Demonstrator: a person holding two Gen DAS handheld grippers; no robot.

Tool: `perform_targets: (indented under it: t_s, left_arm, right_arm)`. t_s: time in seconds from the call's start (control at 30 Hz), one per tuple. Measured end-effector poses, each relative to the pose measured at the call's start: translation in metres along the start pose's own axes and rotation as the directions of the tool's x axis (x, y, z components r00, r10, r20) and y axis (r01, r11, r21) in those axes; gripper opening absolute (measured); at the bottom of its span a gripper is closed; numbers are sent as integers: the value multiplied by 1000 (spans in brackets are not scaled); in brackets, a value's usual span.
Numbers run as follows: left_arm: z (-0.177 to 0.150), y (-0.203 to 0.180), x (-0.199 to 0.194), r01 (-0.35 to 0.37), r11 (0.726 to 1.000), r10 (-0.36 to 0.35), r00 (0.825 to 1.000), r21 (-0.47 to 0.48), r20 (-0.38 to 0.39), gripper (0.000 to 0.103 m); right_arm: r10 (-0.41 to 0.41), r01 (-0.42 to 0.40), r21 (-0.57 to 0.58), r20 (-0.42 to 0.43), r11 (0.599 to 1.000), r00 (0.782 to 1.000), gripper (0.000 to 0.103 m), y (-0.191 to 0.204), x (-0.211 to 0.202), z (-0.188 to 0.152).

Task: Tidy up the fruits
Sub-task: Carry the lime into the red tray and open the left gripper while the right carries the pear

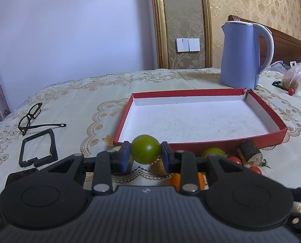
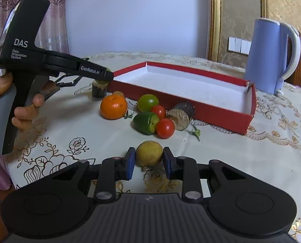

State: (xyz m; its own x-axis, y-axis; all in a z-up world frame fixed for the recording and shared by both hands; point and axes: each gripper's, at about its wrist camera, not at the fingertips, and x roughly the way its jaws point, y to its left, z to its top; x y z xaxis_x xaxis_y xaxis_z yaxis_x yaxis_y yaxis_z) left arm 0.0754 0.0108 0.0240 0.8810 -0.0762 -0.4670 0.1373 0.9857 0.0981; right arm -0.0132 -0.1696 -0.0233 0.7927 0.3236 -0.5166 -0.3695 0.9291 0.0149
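My left gripper (image 1: 145, 154) is shut on a green tomato (image 1: 145, 149) and holds it above the cloth, just before the near left corner of the red tray (image 1: 231, 141). My right gripper (image 2: 149, 158) is shut on a yellow-brown round fruit (image 2: 149, 152) low over the table. In the right wrist view an orange (image 2: 114, 107), a second green tomato (image 2: 148, 102), a cut cucumber piece (image 2: 146, 123) and two red tomatoes (image 2: 165, 128) lie before the tray (image 2: 221, 109). The left gripper body (image 2: 49, 60) shows at left.
A blue kettle (image 1: 241, 54) stands behind the tray. A cut log piece (image 2: 180, 115) lies by the tomatoes, another dark piece (image 2: 98, 90) under the left gripper. Glasses (image 1: 31, 117) and a black frame (image 1: 39, 147) lie left. A plastic bag (image 1: 294, 75) sits far right.
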Motion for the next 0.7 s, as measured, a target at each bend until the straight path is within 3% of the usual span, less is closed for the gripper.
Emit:
perform_targets:
  t_s: [0.3, 0.47, 0.7]
  left_arm:
    - [8, -6, 5, 6, 1000, -6, 1000, 24, -3, 30]
    - [26, -15, 26, 13, 999, -12, 999, 35, -32, 30]
    - [52, -32, 70, -52, 996, 57, 996, 77, -61, 30]
  right_arm:
    - [-11, 10, 20, 43, 1000, 999, 28, -14, -11, 7]
    - [-9, 7, 39, 65, 999, 998, 28, -19, -15, 7]
    - [-13, 9, 50, 83, 999, 996, 28, -27, -20, 5]
